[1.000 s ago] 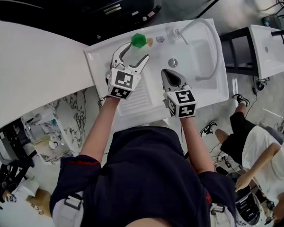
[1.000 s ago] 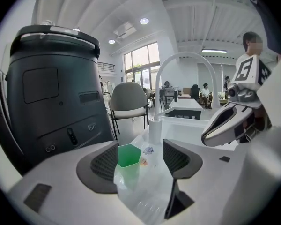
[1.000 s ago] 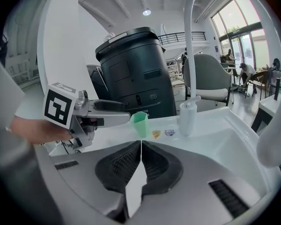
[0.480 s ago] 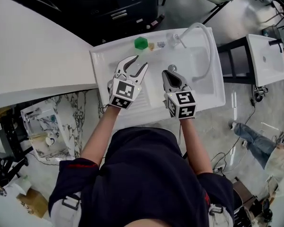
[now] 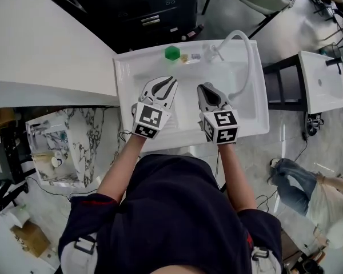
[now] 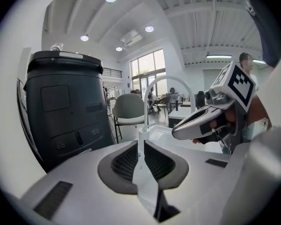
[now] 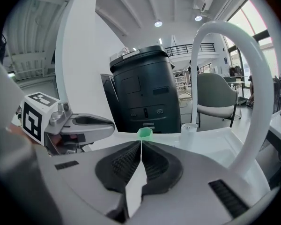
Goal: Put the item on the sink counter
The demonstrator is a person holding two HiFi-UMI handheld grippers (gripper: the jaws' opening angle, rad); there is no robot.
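The item, a small green hexagonal cup (image 5: 172,52), stands on the back ledge of the white sink unit (image 5: 126,76), left of the faucet base. It also shows in the right gripper view (image 7: 144,133), just beyond the jaw tips. My left gripper (image 5: 165,81) hovers over the drainboard, well short of the cup. Its jaws have just been closing and now stand together with nothing between them (image 6: 139,148). My right gripper (image 5: 208,88) is beside it over the basin edge, shut and empty (image 7: 141,144).
A curved white faucet (image 5: 241,43) arches over the basin. Two small bits (image 5: 190,56) lie by the green cup. Behind the sink stands a dark cabinet (image 5: 143,7), a white counter (image 5: 40,50) at left, and a second sink (image 5: 323,76) at right.
The left gripper's jaws have gone from wide open to closed, and it has drawn back from the green cup. Both grippers have risen. The cup stays on the ledge.
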